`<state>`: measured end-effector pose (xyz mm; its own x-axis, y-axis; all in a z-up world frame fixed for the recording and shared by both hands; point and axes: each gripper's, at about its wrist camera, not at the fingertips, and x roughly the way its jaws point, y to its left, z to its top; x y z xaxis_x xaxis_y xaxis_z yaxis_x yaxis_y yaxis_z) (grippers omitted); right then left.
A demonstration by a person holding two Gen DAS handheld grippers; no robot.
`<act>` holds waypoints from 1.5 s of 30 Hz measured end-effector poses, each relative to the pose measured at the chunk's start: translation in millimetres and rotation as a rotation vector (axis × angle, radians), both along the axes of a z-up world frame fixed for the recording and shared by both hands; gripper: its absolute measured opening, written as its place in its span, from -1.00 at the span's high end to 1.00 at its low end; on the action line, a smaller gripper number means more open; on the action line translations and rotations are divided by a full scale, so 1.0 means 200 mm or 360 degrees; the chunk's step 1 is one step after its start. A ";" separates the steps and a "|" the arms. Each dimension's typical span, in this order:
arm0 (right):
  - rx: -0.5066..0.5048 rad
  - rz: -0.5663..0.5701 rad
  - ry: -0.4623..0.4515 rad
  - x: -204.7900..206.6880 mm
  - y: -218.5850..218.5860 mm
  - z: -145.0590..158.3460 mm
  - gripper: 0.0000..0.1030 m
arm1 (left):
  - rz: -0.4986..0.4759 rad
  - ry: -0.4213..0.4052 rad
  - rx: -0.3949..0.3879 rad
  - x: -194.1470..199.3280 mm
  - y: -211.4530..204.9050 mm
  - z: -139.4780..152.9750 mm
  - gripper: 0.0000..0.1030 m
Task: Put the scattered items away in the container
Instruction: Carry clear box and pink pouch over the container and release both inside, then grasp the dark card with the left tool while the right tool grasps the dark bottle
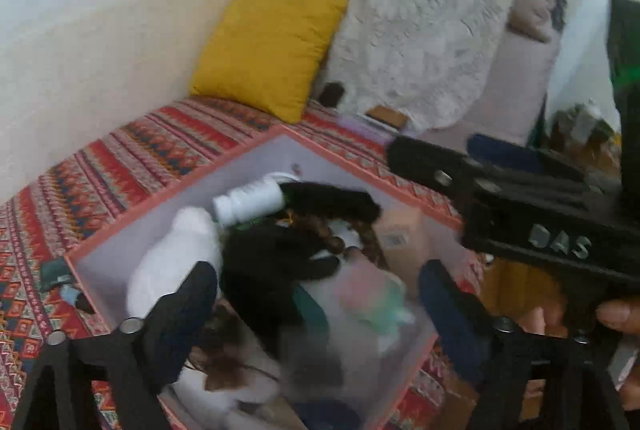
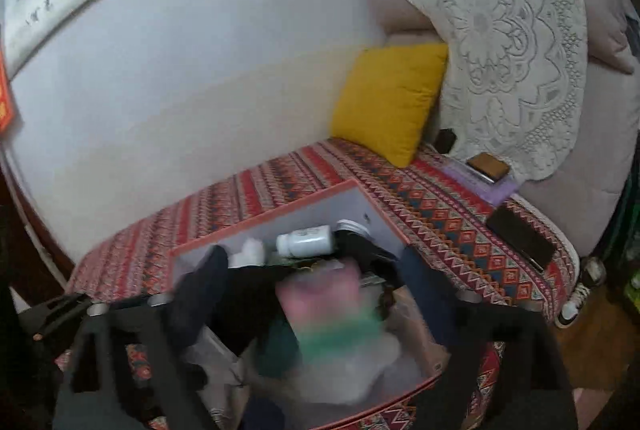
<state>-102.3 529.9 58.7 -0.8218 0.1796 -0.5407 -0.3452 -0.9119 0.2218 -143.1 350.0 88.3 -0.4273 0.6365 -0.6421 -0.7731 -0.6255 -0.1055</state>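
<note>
An orange-rimmed box (image 1: 176, 190) with pale inner walls sits on the patterned bedspread; it also shows in the right wrist view (image 2: 280, 199). It holds a white bottle (image 1: 250, 202) (image 2: 306, 240), a white soft item (image 1: 176, 266), black cloth (image 1: 272, 270) and brown beads. A blurred clear bag with pink and green contents (image 1: 372, 298) (image 2: 332, 318) is over the box, between the right fingers. My left gripper (image 1: 316, 310) is open above the box. My right gripper (image 2: 316, 306) is open; it also shows in the left wrist view (image 1: 468, 166), to the box's right.
A yellow cushion (image 1: 268, 50) (image 2: 390, 98) and a lace-covered pillow (image 1: 424, 18) lean at the bed's far end. A brown wallet on a purple book (image 2: 486, 168) and a black phone (image 2: 520, 236) lie on the bedspread. A small dark item (image 1: 58, 272) lies left of the box.
</note>
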 end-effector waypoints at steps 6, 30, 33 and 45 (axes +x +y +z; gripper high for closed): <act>-0.0010 0.0012 0.0060 0.04 -0.03 0.01 -0.81 | 0.0120 0.0000 0.0090 -0.08 -0.18 0.08 -0.78; 0.0237 0.0710 0.0003 -0.64 -1.39 -0.06 -0.79 | 0.0952 -0.0179 0.0065 -0.51 -1.80 -0.37 -0.83; 0.0380 0.0787 -0.0222 -0.93 -1.58 -0.25 -0.47 | 0.0905 -0.0213 -0.0006 -0.72 -1.79 -0.42 -0.83; 0.0511 0.0498 -0.0737 -1.66 -1.59 -1.00 -0.15 | 0.0661 -0.0549 -0.0113 -1.69 -1.65 -0.74 -0.83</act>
